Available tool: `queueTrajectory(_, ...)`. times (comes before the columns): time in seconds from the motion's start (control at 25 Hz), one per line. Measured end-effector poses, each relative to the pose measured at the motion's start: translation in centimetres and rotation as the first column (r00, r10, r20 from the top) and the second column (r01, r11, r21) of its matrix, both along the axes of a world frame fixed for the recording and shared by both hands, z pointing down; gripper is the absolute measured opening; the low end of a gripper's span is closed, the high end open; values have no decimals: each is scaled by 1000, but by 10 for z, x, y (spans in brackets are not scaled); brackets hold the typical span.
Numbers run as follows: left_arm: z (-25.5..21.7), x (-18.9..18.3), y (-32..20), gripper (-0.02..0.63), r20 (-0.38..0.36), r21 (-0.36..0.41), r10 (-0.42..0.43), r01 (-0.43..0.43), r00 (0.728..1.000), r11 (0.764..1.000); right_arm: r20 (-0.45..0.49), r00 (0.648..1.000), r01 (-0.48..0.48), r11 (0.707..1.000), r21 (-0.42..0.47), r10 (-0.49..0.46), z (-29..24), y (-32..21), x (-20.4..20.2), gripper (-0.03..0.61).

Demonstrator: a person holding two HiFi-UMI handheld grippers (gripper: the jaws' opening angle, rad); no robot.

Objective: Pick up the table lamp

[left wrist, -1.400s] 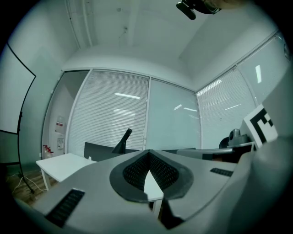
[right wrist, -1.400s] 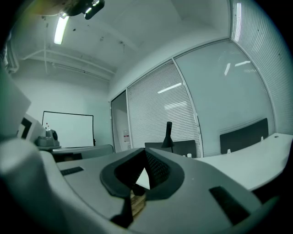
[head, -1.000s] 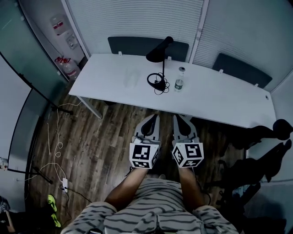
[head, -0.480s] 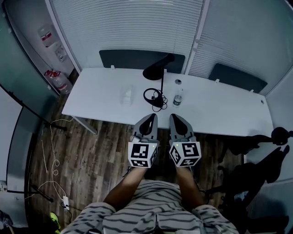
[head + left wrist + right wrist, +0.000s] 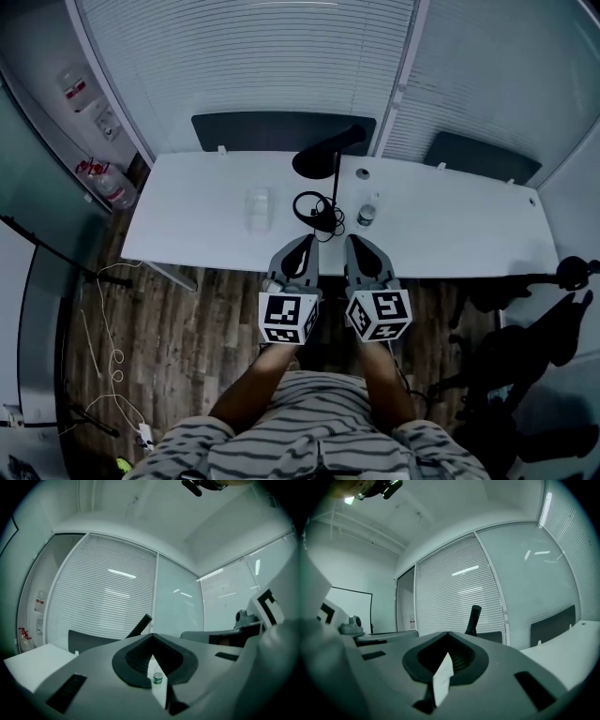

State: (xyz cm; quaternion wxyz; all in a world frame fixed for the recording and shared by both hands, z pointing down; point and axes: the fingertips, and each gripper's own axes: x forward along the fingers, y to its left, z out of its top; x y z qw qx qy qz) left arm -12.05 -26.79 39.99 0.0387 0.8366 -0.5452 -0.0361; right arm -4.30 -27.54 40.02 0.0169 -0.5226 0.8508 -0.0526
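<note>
Before the white table (image 5: 192, 220), left gripper (image 5: 307, 240) and right gripper (image 5: 352, 240), jaws together, empty.

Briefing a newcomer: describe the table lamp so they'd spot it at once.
Find the long white table by the blinds. Near its middle stands the table lamp, between a clear container and a water bottle. It alone is black and tall, with a cable coiled at its foot.

Office meeting room, glass-partitioned.
Long white worktop (image 5: 450, 225) bearing a table lamp (image 5: 314, 165); dark chair backs (image 5: 272, 131) behind it; slatted blinds (image 5: 244, 56) over glazed walls; wood-plank floor (image 5: 187, 319).
</note>
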Motion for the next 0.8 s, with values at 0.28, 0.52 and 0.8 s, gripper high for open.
queueTrajectory(0.28, 8, -20, -16, 3, -18, -16, 29, -29, 999, 999, -37, 999, -31, 999, -34, 30, 17, -8, -17, 9)
queueTrajectory(0.52, 18, -23, -23, 3, -20, -32, 37, -38, 999, 999, -52, 998, -49, 998, -40, 47, 22, -20, -22, 9)
queueTrajectory(0.8, 23, -21, -44, 3, -3, -25, 27, -27, 1000, 999, -40, 998, -48, 998, -33, 46, 30, -48, -18, 9)
